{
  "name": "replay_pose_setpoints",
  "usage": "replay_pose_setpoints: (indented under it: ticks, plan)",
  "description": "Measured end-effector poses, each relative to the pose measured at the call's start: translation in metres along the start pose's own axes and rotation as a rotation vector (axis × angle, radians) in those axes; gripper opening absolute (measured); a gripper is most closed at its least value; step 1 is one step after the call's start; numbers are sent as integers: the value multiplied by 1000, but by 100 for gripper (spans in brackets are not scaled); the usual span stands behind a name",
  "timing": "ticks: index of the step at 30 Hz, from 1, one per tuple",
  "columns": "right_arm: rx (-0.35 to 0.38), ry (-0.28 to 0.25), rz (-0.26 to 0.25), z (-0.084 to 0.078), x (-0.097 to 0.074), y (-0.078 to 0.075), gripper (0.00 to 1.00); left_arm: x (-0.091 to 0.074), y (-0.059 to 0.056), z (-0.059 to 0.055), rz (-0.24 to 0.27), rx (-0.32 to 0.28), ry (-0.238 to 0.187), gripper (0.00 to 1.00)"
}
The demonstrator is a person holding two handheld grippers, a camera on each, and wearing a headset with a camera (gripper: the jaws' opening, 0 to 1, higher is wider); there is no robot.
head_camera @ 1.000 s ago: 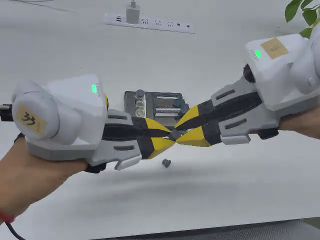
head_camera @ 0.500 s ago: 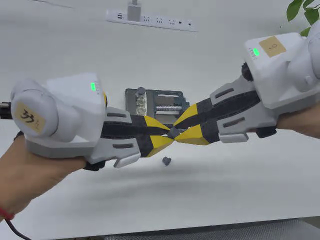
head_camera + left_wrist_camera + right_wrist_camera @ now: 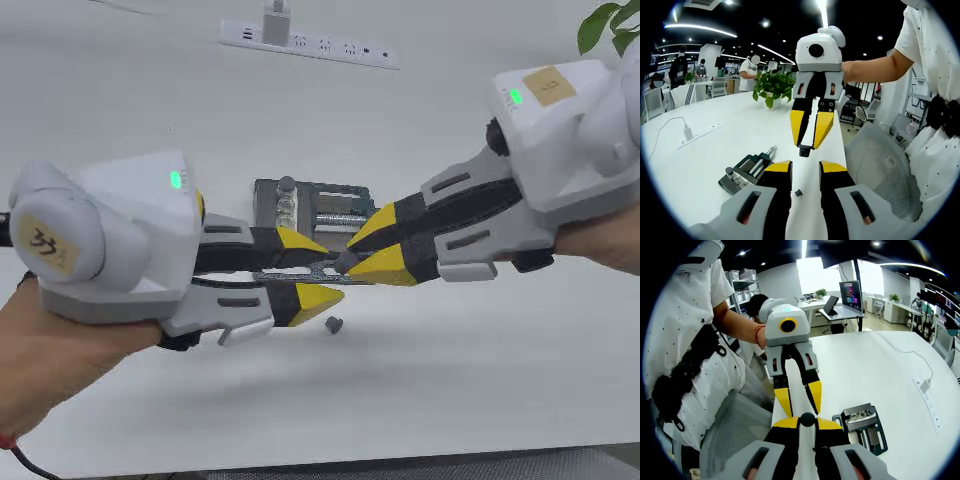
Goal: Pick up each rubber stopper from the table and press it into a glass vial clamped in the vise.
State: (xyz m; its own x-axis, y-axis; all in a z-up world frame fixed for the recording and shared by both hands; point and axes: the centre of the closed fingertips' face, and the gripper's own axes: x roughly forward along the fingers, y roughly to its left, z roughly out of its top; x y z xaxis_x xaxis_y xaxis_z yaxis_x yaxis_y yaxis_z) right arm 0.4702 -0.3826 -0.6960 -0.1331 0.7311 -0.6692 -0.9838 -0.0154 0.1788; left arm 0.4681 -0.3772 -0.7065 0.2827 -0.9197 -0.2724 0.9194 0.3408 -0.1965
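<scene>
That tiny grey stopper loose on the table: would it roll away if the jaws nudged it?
The loose stopper looks tiny and light, so a nudge would likely skid it across the smooth white table. It seems round-bodied, so it may roll. Being rubber, it should squash slightly, not crack.

Matt white table, metal vise (dull grey), dark rubber stopper

Handwritten "33", plus one unclear mark, on tan sticker at rear end of left gripper, far from its jaws. Illegible scribble on tan label atop right gripper.
</scene>
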Motion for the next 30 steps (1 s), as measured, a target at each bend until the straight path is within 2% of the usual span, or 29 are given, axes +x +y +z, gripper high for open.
replay_pose_setpoints:
  ticks: [7,17,27,30]
  plan:
    - [12,-4,-48,8,-1,-13,6,-17,16,-10,66,-12,-3,26]
    - [13,59,-135,14,7,-50,6,-42,48,-20,175,-26,-8,39]
    - [16,141,-175,14,23,-89,7,-54,64,-30,215,-46,1,47]
    - [18,173,-179,11,31,-94,7,-56,67,-32,221,-35,1,51]
